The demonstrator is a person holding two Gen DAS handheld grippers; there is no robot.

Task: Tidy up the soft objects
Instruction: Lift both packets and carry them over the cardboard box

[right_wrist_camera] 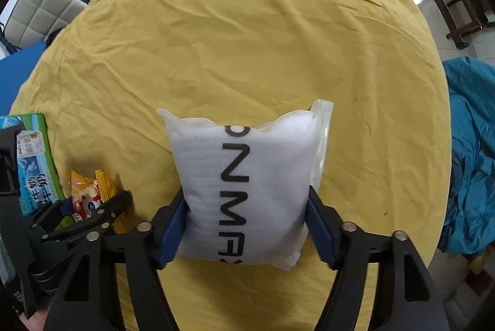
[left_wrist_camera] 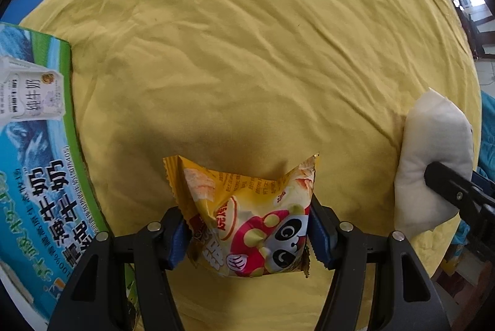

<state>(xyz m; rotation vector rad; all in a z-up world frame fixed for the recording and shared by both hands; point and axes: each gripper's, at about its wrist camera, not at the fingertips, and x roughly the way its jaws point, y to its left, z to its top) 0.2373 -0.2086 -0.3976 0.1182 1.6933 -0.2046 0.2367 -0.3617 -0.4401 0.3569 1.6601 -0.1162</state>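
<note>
Snack packet [left_wrist_camera: 247, 216], yellow with a panda print, sits pinched between the blue pads of the left claw [left_wrist_camera: 249, 233] above the yellow-clothed worktop [left_wrist_camera: 247, 52], near its left edge. White padded pouch [right_wrist_camera: 247, 191] with black lettering is squeezed in the right claw [right_wrist_camera: 246, 225] toward the right edge. A milk carton box [left_wrist_camera: 34, 161] lies at the left edge.

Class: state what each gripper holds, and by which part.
Left gripper pinches the snack packet across its sides; right gripper squeezes the white padded pouch across its lower sides.
</note>
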